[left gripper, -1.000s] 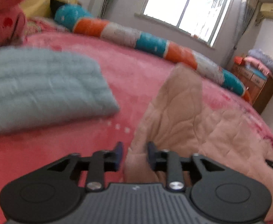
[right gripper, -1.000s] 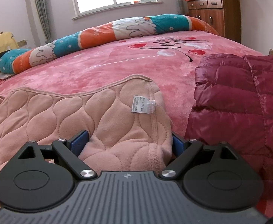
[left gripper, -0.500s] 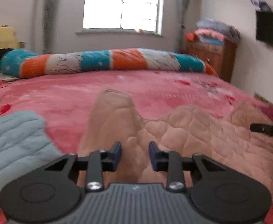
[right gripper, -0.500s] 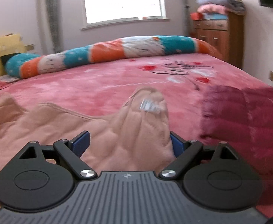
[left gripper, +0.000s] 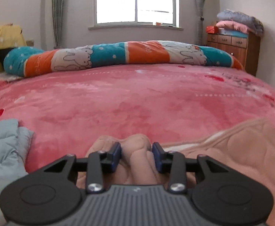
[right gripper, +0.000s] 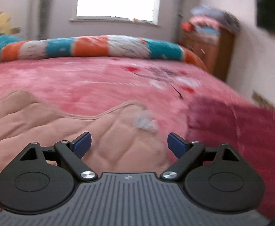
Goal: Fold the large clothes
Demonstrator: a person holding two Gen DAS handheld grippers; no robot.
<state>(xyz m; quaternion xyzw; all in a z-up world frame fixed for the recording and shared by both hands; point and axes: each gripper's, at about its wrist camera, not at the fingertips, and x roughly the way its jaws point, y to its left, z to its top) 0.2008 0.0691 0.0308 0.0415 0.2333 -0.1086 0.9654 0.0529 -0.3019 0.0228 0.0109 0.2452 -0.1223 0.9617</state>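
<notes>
Left gripper [left gripper: 137, 151]: black linkage arms, two round black discs either side of a grey ribbed centre plate, silver screw heads at the pivots, dark blue pads on the fingers [left gripper: 115, 155]. Right gripper [right gripper: 128, 144]: same build, blue pads, silver screws, small round mark on the top edge of its ribbed plate.
</notes>
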